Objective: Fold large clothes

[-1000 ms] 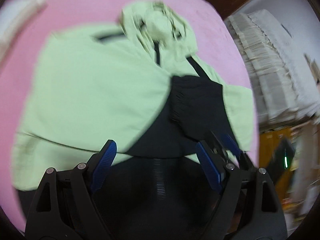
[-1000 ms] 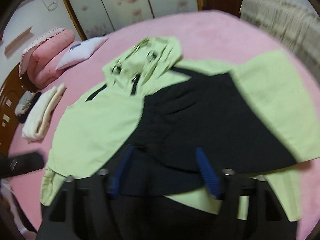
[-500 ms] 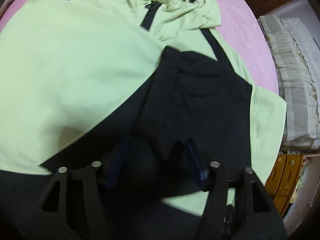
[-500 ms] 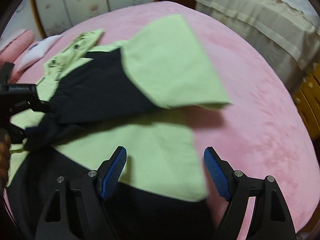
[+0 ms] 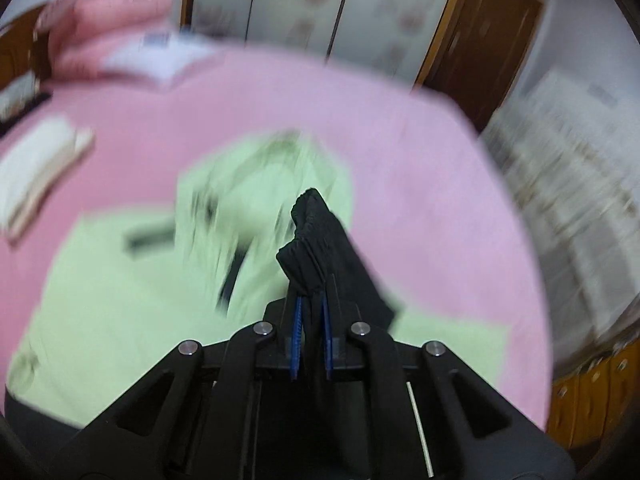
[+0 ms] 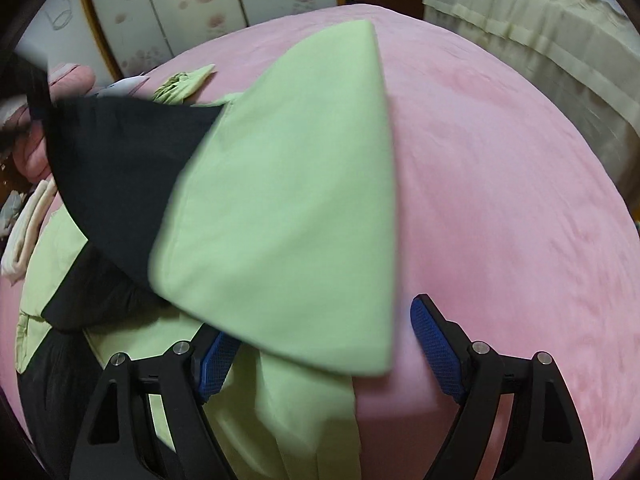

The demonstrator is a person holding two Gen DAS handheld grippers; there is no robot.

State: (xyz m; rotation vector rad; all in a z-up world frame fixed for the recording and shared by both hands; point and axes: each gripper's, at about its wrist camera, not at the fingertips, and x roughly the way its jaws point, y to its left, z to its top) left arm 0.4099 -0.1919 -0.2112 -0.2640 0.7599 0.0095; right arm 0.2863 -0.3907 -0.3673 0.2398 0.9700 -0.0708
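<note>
Left gripper (image 5: 311,312) jaws, just closing, clamp the black sleeve cuff (image 5: 316,240) of the green jacket (image 6: 288,200) above the pink bed (image 6: 500,168); right gripper (image 6: 324,344) gapes, sleeve edge between jaws, untouched.

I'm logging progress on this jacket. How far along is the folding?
Early. Nothing looks folded: the jacket lies spread on the bed. In hand: the left gripper has pinched the black cuff, lifting the sleeve. The right gripper is open. Body folds remain.
</note>
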